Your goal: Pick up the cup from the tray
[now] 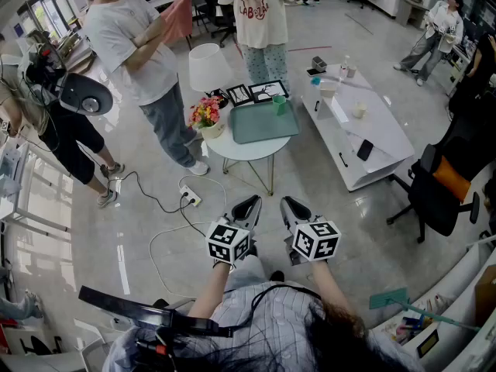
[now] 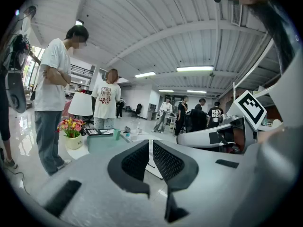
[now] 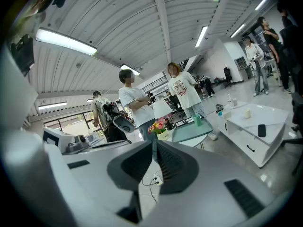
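A small green cup (image 1: pixel 279 104) stands at the far right corner of a green tray (image 1: pixel 260 126) on a round white table (image 1: pixel 246 150). Both grippers hang low in front of me, well short of the table. The left gripper (image 1: pixel 248 206) and the right gripper (image 1: pixel 293 206) are shut with nothing between their jaws. From the left gripper (image 2: pixel 150 148) I see the cup (image 2: pixel 116 134) and tray (image 2: pixel 100 143) far off to the left. From the right gripper (image 3: pixel 155 148) the cup (image 3: pixel 197 121) and tray (image 3: pixel 191 132) lie ahead on the right.
A flower pot (image 1: pixel 205 118), a white lamp (image 1: pixel 209 67) and two picture frames (image 1: pixel 256 93) share the round table. A low white coffee table (image 1: pixel 364 134) stands right of it. Two people (image 1: pixel 143 60) stand beside and behind it. A power strip and cable (image 1: pixel 190 198) lie on the floor.
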Motion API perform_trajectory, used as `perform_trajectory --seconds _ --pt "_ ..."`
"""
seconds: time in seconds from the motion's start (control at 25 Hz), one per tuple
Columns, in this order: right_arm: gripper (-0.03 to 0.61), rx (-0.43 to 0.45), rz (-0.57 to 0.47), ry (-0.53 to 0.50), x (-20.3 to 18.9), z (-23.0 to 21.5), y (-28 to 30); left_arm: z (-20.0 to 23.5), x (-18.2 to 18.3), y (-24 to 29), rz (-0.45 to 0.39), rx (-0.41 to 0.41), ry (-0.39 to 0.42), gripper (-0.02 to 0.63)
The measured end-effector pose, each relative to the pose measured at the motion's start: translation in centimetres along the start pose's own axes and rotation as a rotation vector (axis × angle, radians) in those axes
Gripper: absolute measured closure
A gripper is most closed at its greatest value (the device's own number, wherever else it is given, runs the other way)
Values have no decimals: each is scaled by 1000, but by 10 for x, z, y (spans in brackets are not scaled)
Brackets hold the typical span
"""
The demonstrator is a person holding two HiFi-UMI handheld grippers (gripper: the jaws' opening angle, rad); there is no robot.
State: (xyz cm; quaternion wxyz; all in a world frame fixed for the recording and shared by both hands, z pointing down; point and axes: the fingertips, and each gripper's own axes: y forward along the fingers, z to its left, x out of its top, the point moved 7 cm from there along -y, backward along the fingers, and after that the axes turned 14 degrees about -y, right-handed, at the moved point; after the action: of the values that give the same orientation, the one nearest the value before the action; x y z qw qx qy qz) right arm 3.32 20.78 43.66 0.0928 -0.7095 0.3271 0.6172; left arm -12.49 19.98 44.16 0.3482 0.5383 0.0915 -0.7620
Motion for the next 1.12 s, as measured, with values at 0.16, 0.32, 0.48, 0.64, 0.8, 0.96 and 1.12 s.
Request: perform_trajectory --seconds 0.16,0.32,0.48,0.64,0.8,0.96,1.12 --pt "529 -3 0 -6 2 -6 1 0 2 8 -6 -3 -3 597" --pt "529 -9 1 3 0 -17 -1 -2 -1 18 0 1 -6 597" --pt "528 -13 -5 -7 -2 -23 -6 -6 -3 24 10 -3 -6 597" --pt "528 -11 -1 -11 -6 -28 -9 -13 -7 32 25 -12 4 597" --pt "528 -5 5 5 -9 -31 -4 -12 -6 39 33 -14 4 597" --pt "528 -5 9 8 -10 -38 5 0 -2 48 28 -10 1 597" --pt "528 -19 20 25 -9 -53 20 12 0 66 39 -13 -3 595"
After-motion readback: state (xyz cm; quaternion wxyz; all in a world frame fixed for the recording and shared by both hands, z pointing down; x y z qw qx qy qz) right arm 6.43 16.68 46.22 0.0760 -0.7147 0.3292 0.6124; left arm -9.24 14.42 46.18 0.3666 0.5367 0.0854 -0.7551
